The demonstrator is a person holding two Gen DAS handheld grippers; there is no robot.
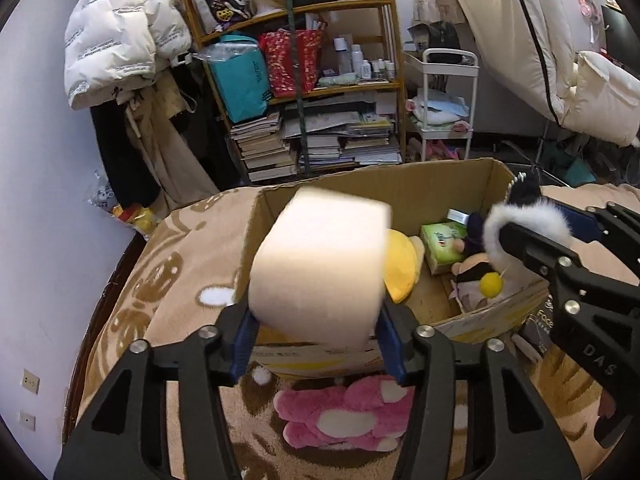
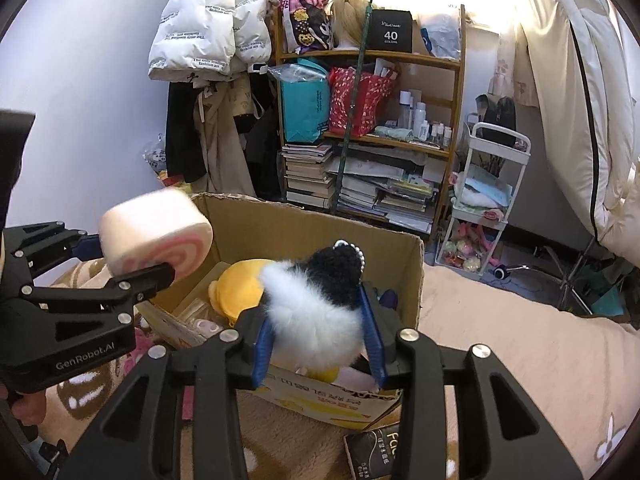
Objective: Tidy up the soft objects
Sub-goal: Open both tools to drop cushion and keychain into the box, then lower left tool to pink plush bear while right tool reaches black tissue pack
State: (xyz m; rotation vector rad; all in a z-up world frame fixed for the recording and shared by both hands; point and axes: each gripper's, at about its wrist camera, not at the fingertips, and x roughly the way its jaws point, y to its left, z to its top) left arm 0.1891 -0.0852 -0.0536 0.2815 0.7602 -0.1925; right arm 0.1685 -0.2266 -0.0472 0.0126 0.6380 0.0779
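My left gripper [image 1: 316,336] is shut on a cream roll-shaped plush [image 1: 320,268] with a pink swirl end [image 2: 160,248], held above the near left rim of an open cardboard box [image 1: 360,192]. My right gripper [image 2: 320,340] is shut on a black and white fluffy toy [image 2: 316,304] with a bead string, held over the box's near right rim; it also shows in the left wrist view [image 1: 520,216]. Inside the box lie a yellow plush [image 1: 400,264], a green tissue pack [image 1: 442,240] and a small doll [image 1: 476,268].
A pink plush [image 1: 348,412] lies on the brown patterned blanket [image 1: 180,280] in front of the box. A black packet [image 2: 372,452] lies by the box's near corner. A cluttered bookshelf [image 2: 372,140], hanging coats and a white cart [image 2: 488,184] stand behind.
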